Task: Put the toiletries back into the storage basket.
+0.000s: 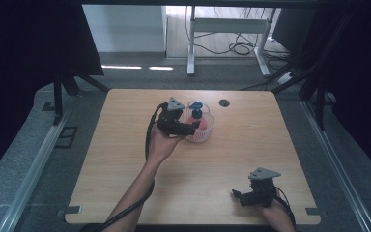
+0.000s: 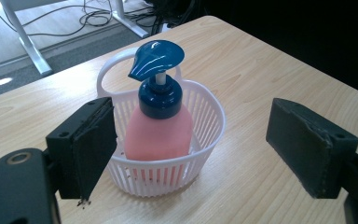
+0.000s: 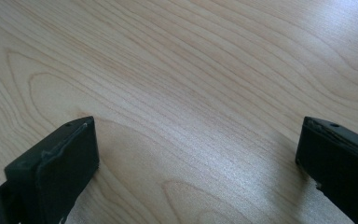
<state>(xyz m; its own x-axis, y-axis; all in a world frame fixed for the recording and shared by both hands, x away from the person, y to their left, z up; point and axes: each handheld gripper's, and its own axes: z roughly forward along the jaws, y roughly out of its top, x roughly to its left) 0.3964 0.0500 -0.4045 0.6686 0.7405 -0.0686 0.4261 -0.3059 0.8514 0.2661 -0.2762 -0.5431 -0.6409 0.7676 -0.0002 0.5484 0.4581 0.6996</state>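
Observation:
A white slotted plastic basket with a loop handle stands on the wooden table, back of centre. Upright inside it is a pink soap bottle with a dark blue pump head. My left gripper is at the basket's left side and open. In the left gripper view its left pad lies close by the basket's rim and the other stands well off to the right. My right gripper rests open near the front right edge, over bare wood.
A round dark cable hole sits in the tabletop behind the basket. Beyond the far edge is grey floor with a white desk frame and loose cables. Black curtains hang at both sides.

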